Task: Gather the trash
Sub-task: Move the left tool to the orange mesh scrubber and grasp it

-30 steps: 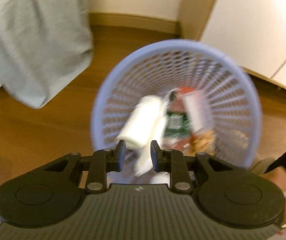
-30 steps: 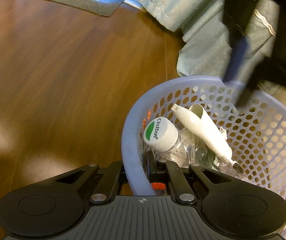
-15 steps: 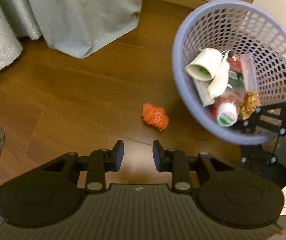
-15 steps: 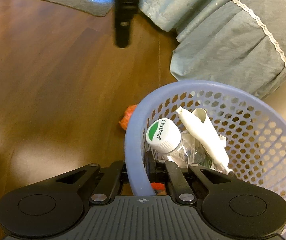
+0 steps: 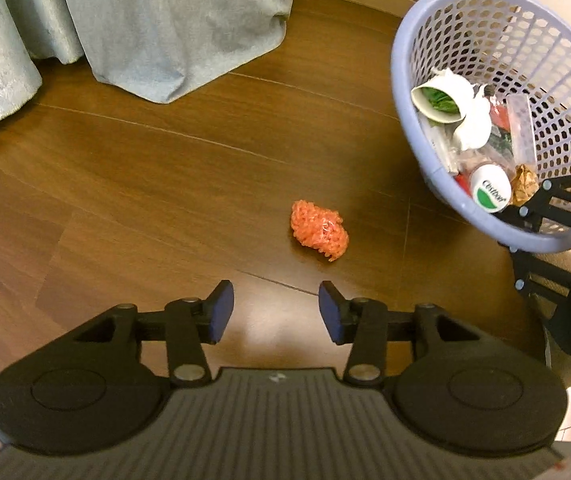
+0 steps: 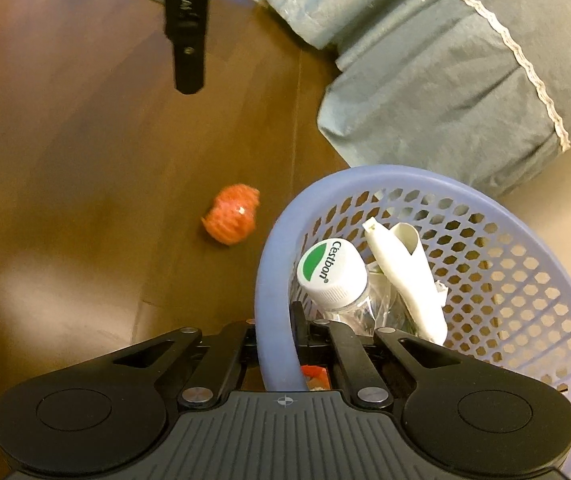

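Dark wood floor (image 5: 133,168), grey-blue curtain (image 5: 157,24) hanging at far left, baseboard behind. Task thing now: orange crumpled wad (image 5: 319,235), lying alone on the bare floor, just ahead of my left gripper (image 5: 272,312) and a bit right of its centreline, near the basket but apart from it. In the right wrist view the same wad (image 6: 230,219) sits left of the basket rim, slightly blurred.

Handling guess: looks like scrunched netting or plastic mesh, so light, soft, squashy, not fragile, not slippery given the bumpy surface. It should compress under the fingers, so I'd close well in. Best hold: across the short middle of the lump, fingers coming down from above either side, low enough that the tips nearly meet the floor. May spring open or snag on release.

My left fingers (image 5: 221,312) are opening, about medium-wide, nothing between them, only floor.

Lilac mesh basket (image 5: 409,92) is at the right, tilted, already holding a white paper cup (image 5: 441,100), a capped clear bottle (image 5: 491,194), wrappers and a brown scrap. My right gripper (image 6: 275,344) is clamped tight on the basket's near rim (image 6: 269,300), one finger inside, one outside, carrying it. Black bar of the left gripper's body (image 6: 187,28) shows at the far top of the right view. Grey bedding (image 6: 465,80) is bunched at far right.
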`<state>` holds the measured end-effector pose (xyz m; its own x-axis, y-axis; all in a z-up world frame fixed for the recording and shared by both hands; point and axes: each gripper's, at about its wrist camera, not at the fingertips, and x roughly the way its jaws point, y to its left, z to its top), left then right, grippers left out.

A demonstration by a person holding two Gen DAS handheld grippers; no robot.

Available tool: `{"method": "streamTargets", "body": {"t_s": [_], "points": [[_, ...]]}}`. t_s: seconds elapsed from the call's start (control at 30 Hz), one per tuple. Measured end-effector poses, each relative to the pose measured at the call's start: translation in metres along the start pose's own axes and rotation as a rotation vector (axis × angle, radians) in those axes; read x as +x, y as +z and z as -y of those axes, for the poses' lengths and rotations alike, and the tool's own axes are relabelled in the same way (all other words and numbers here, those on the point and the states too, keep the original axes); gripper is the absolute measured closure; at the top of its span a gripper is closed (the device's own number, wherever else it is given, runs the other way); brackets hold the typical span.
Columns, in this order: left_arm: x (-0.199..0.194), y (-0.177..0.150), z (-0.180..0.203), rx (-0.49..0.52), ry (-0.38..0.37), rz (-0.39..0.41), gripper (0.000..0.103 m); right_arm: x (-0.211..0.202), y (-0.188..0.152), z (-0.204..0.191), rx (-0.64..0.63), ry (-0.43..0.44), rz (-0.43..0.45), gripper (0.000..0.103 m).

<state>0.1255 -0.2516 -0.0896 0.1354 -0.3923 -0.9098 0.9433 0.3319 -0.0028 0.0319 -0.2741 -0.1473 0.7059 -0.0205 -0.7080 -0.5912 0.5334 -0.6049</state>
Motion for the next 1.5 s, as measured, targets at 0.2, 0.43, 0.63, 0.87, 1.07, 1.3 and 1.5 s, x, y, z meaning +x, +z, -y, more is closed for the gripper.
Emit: {"method": "streamTargets", "body": {"t_s": [0.2,0.43,0.63,0.87,1.07,1.3,1.5], "points": [[0.020,0.002,0.007,-0.002,-0.015,0.009,0.059,0.013,-0.010,0.009,-0.028,-0.025,-0.019,0.103],[0.043,0.009,0.018,0.009,-0.033,0.021,0.058,0.025,-0.015,0.019,-0.030,-0.048,-0.031,0.103],[0.059,0.012,0.022,0.013,-0.040,0.022,0.058,0.033,-0.010,0.030,-0.011,-0.064,-0.028,0.103],[0.084,0.023,0.030,-0.009,-0.062,0.027,0.058,0.037,-0.010,0.031,-0.002,-0.077,-0.028,0.103],[0.107,0.028,0.033,-0.012,-0.036,0.012,0.060,0.036,-0.014,0.027,-0.005,-0.074,-0.029,0.103],[0.115,0.031,0.029,-0.047,-0.066,0.009,0.063,0.034,-0.018,0.022,-0.003,-0.059,-0.034,0.103],[0.114,0.034,0.031,-0.042,-0.075,0.011,0.077,0.034,-0.018,0.020,0.000,-0.058,-0.038,0.103]]}}
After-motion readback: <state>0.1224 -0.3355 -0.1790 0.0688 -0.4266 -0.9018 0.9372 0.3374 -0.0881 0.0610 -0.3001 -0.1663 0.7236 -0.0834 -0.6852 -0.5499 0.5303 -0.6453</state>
